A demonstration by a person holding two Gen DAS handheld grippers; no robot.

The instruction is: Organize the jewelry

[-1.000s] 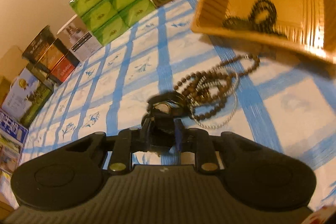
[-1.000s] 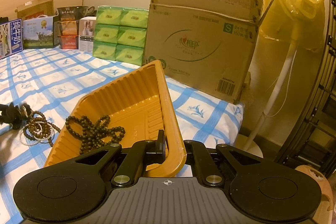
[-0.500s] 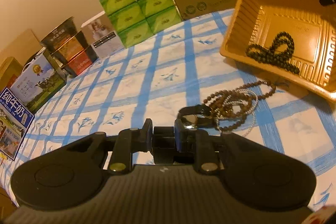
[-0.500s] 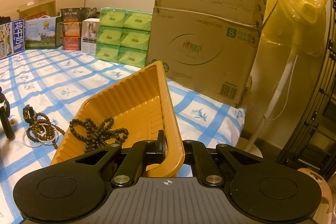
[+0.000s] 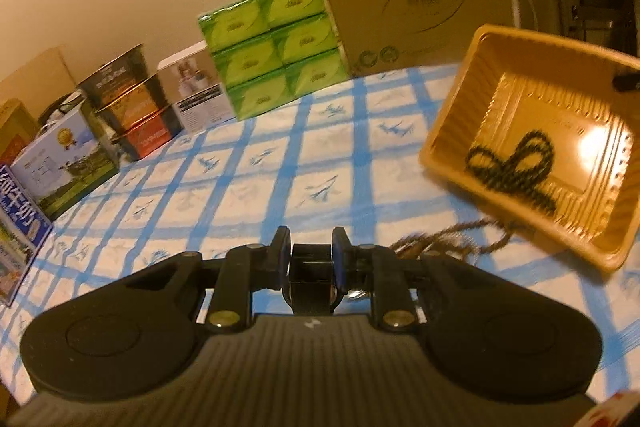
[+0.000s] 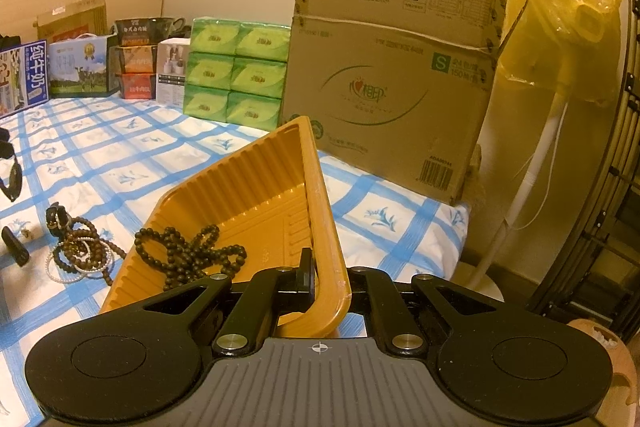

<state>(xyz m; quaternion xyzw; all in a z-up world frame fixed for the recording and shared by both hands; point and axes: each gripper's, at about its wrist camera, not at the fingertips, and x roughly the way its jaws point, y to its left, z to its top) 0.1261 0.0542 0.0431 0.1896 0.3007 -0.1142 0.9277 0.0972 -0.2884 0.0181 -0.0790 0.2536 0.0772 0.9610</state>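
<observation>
Two grippers are at work over a bed sheet of white cloth with a blue check (image 5: 320, 155). Between the pads of the left gripper (image 5: 310, 259) sits a black blocky thing, seemingly a watch or strap piece — the jaws are pinched on it, and it is lifted off the sheet. Just right of those jaws, partly hidden behind them, lies a tangle of brown bead strings (image 5: 448, 239) with a pale wire bangle; the right wrist view shows the same heap (image 6: 80, 251) well left of the right jaws. The right gripper (image 6: 320, 287) has its jaws pressed together on the near rim of a ribbed orange plastic tray (image 6: 256, 187), which is tipped up at that corner. Inside the tray, just ahead-left of the right jaws, rests a dark bead necklace (image 6: 188, 255) in loops.
</observation>
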